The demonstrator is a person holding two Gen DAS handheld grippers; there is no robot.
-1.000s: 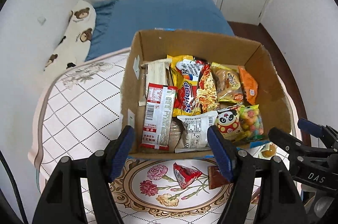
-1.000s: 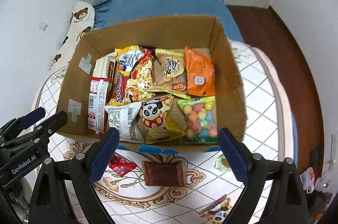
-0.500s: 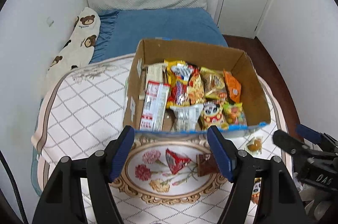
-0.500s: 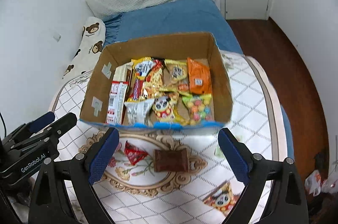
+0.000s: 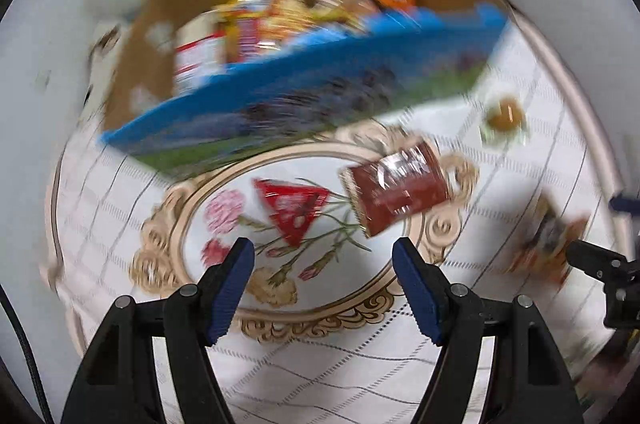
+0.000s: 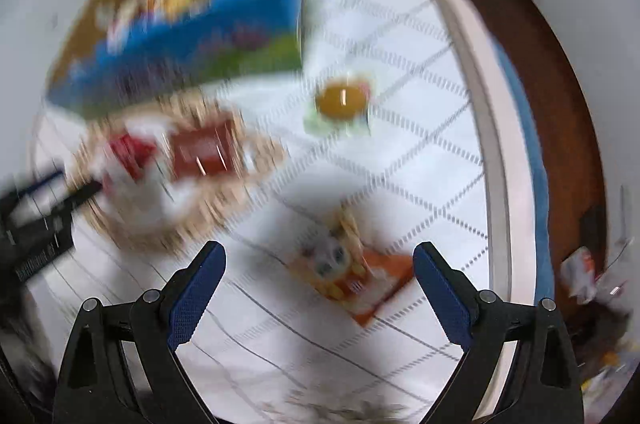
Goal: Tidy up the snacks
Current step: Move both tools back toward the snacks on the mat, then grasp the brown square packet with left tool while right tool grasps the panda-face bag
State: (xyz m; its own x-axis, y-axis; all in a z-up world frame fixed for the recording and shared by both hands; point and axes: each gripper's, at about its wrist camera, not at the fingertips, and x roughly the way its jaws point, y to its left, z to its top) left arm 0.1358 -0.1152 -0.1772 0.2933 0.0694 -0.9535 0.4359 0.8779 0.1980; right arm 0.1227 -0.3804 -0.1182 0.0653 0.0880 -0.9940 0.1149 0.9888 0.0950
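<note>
A cardboard box with a blue printed front, full of snack packets, stands at the back of a patterned white cloth. Below it lie a red triangular packet and a dark red wrapper. My left gripper hangs open above the cloth just short of the red triangle, nothing between its fingers. My right gripper is open over an orange panda snack bag. A small packet with an orange disc lies beyond it. Both views are blurred by motion.
The right gripper's tips show at the left wrist view's right edge, the left gripper at the right wrist view's left edge. The cloth's border runs along the right, brown floor beyond it. Litter lies on the floor.
Both grippers have dropped and tilted down toward the cloth, away from the box. The loose packets now sit much closer. Both stay open and empty.
</note>
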